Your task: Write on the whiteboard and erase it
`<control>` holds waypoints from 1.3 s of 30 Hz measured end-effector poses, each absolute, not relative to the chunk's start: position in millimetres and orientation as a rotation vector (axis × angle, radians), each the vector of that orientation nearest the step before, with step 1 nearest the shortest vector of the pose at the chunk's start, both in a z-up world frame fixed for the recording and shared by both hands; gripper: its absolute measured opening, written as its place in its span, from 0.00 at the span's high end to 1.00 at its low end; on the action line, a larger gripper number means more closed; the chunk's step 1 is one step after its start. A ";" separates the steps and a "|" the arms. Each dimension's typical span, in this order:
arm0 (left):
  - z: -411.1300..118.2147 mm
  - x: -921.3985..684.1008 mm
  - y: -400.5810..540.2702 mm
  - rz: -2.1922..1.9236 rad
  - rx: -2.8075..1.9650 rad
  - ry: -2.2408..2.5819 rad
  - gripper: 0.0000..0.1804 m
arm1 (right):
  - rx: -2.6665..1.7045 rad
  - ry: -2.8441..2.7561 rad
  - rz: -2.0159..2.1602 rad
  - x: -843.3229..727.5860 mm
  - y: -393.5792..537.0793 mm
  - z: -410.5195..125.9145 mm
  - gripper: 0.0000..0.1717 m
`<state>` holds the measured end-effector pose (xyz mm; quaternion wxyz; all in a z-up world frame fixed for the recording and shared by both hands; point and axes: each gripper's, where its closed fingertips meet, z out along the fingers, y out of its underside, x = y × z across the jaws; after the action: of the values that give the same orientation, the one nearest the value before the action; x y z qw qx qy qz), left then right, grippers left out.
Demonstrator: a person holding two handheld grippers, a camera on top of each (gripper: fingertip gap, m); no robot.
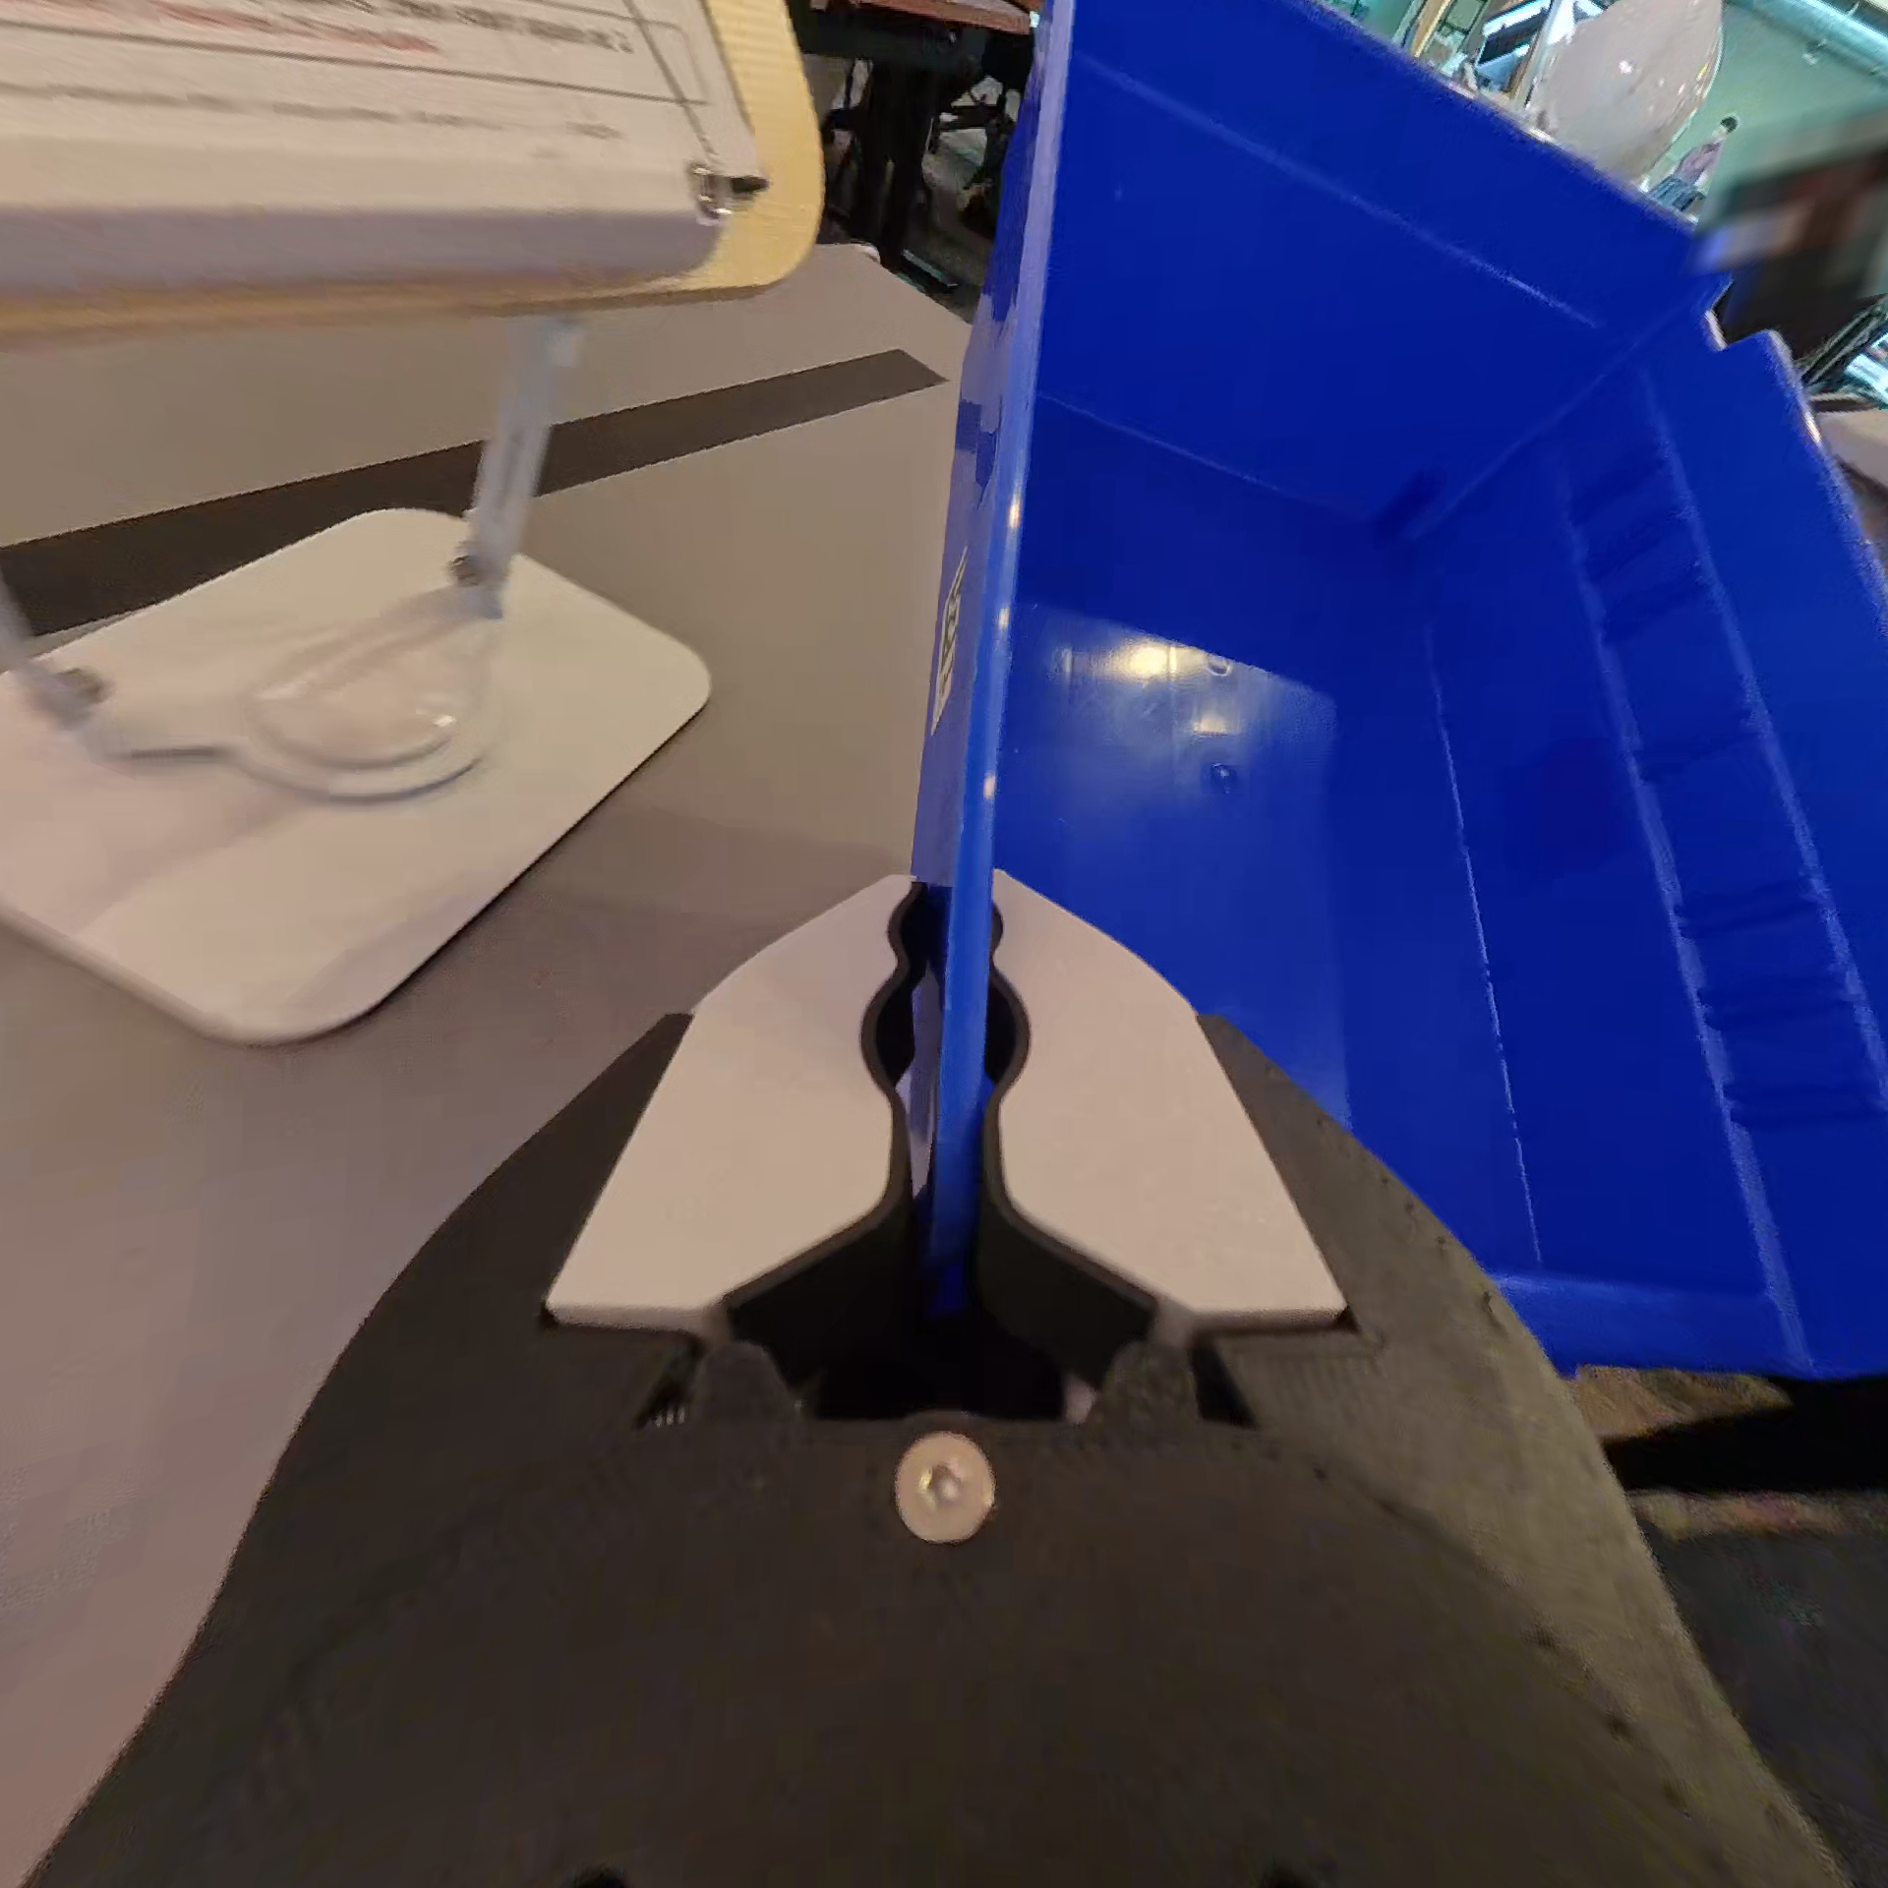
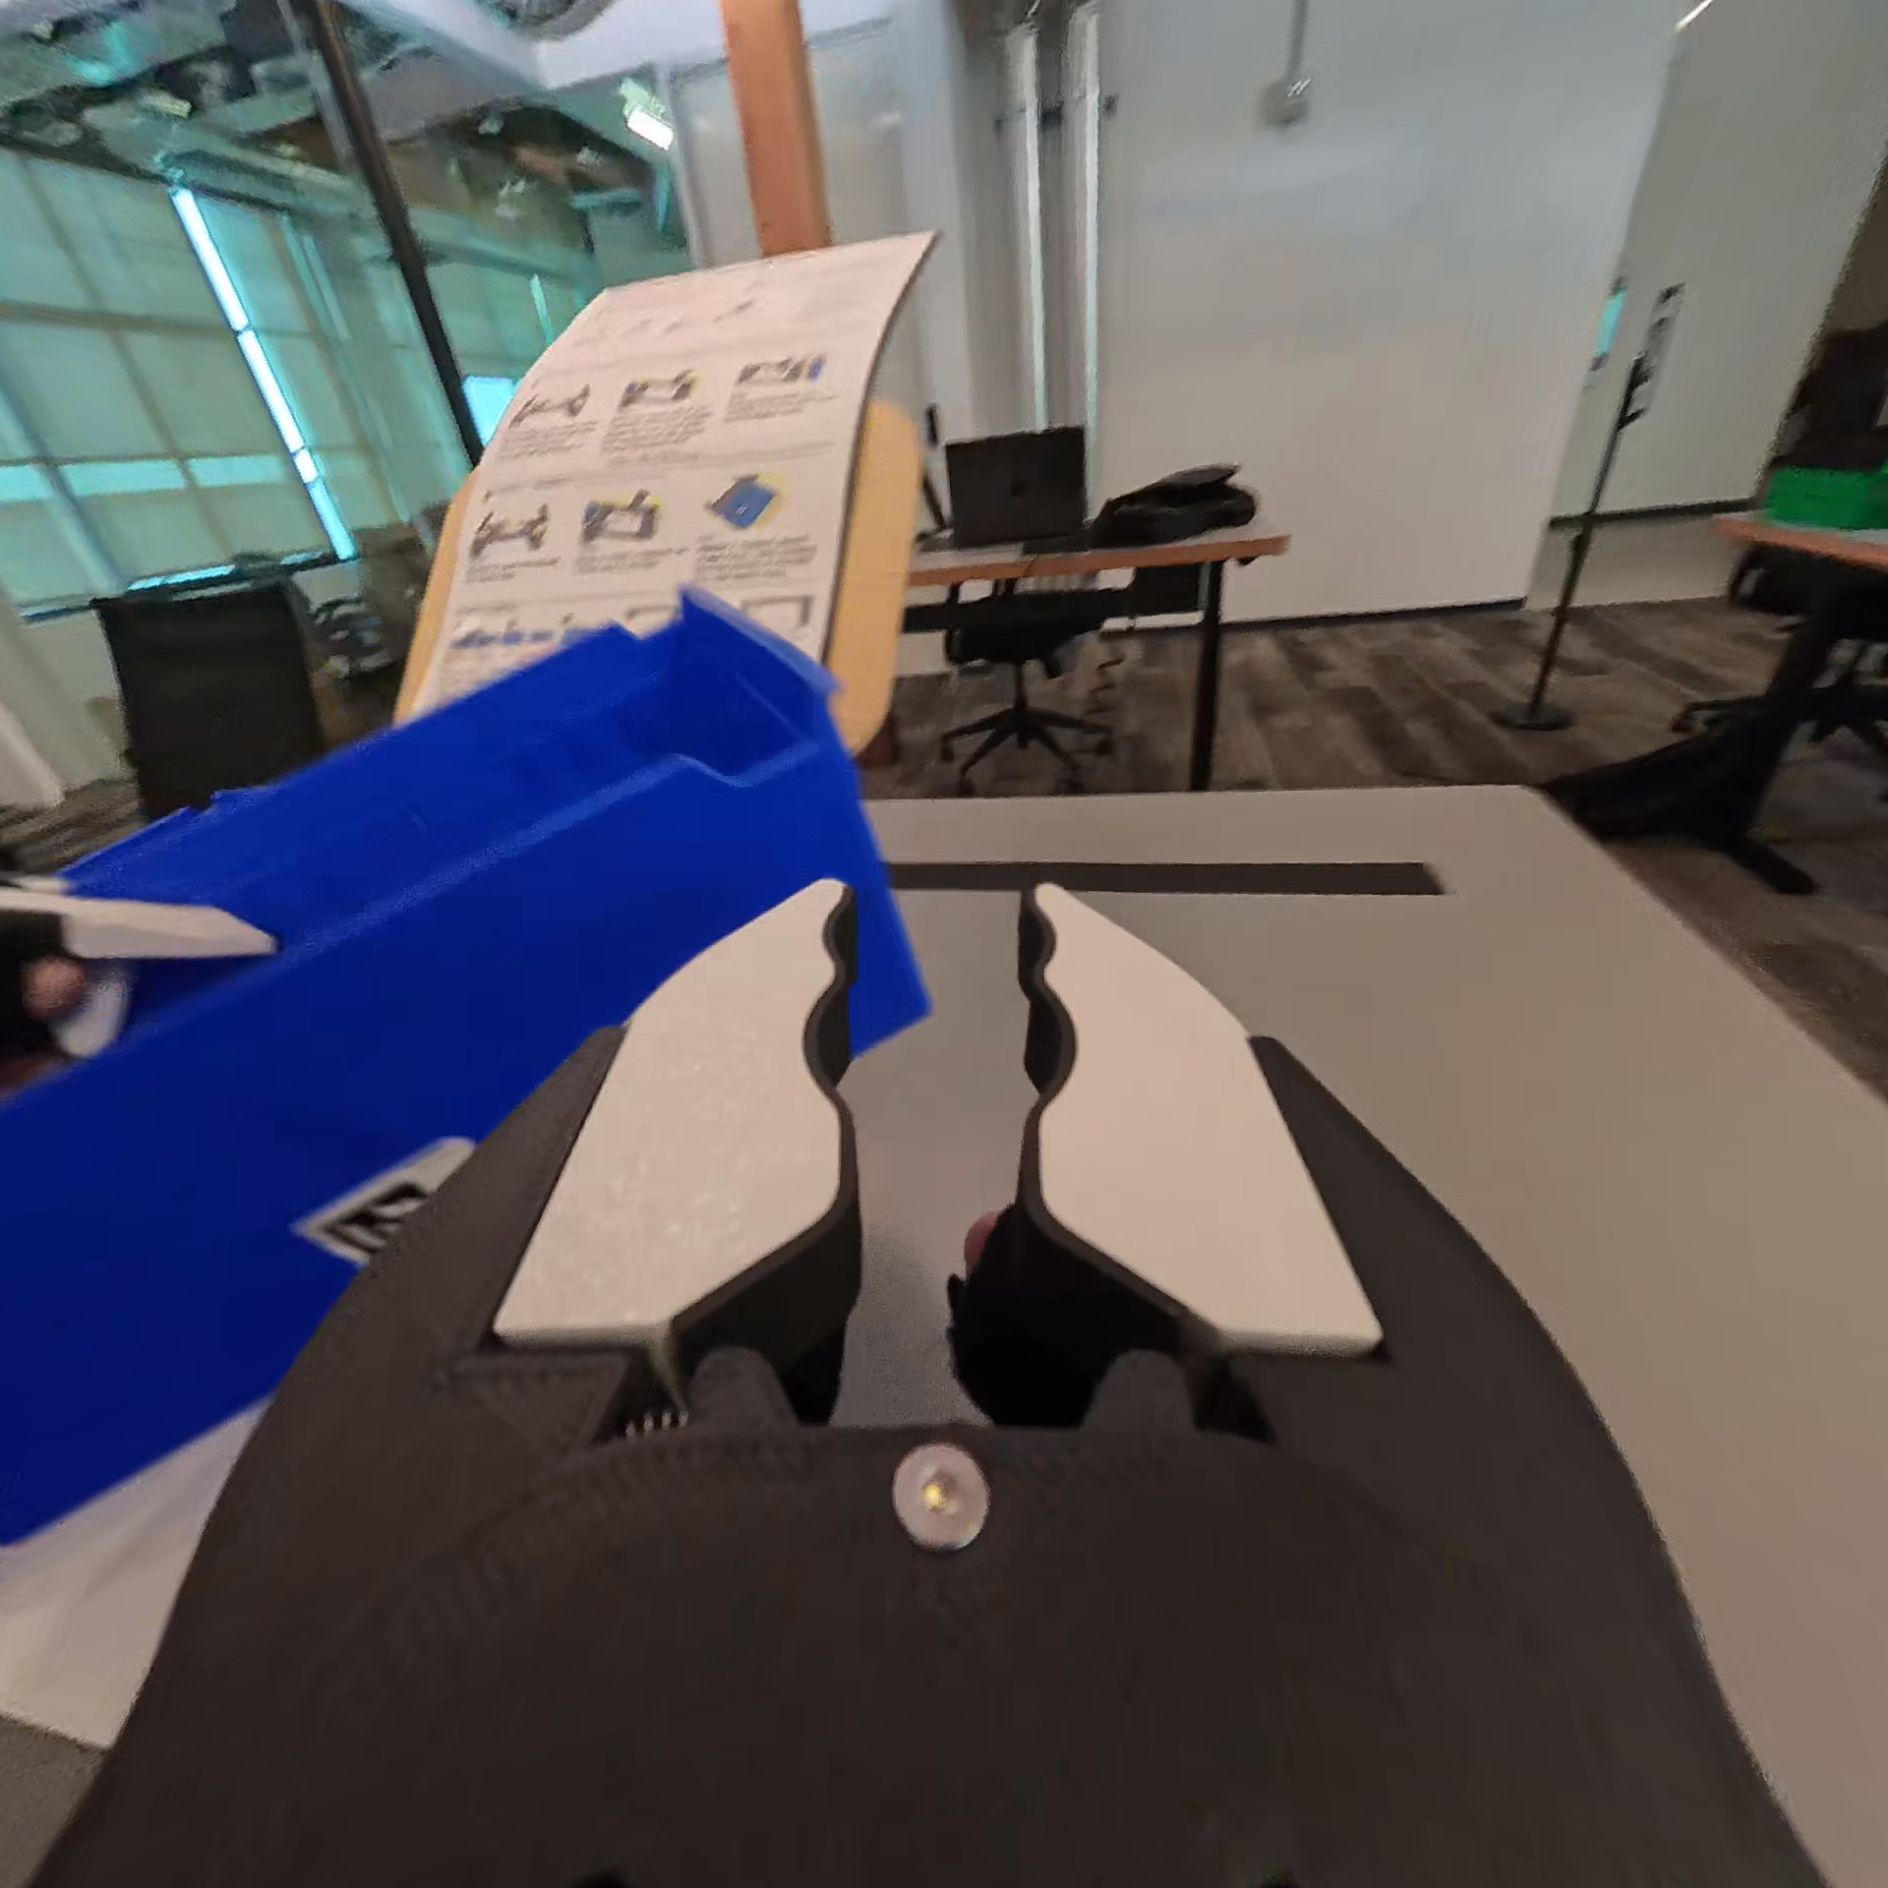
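My left gripper point(image 1: 950, 899) is shut on the side wall of a blue plastic bin point(image 1: 1328, 817); the thin wall runs between both pads. The bin is tilted and its inside looks empty. In the right wrist view the same bin point(image 2: 409, 971) hangs tilted above the grey table point(image 2: 1430, 1124), with the left gripper's fingers point(image 2: 153, 930) on it at the far left. My right gripper point(image 2: 935, 899) is open and empty, just right of the bin's near corner and not touching it. No marker or eraser shows in either view.
A wooden board with a printed sheet point(image 2: 695, 460) stands on a white stand base point(image 1: 307, 817) left of the bin. A black strip point(image 2: 1165, 879) crosses the table. A white flat surface point(image 2: 102, 1584) lies under the bin. Desks and chairs stand beyond the table. About 30 centimeters separates my left fingertips from my right.
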<state>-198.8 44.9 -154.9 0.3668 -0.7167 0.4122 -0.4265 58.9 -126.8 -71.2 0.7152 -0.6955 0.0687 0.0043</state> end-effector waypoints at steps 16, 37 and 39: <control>-214.2 32.6 71.9 -1.049 -1.940 0.976 0.96 | -1.869 0.232 -0.100 88.9 -117.8 -173.3 0.52; -226.2 115.4 60.0 -1.522 -2.147 0.553 0.68 | -2.191 0.094 -0.280 266.8 -31.4 -206.4 0.93; -225.0 127.0 62.3 -1.531 -2.118 0.517 0.66 | -2.206 0.033 -0.261 283.1 -19.3 -207.1 0.93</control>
<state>127.0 62.3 -225.0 0.2367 -0.7725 0.1886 -0.5583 283.1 -19.3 -207.1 0.4440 -0.8897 0.0132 -0.1052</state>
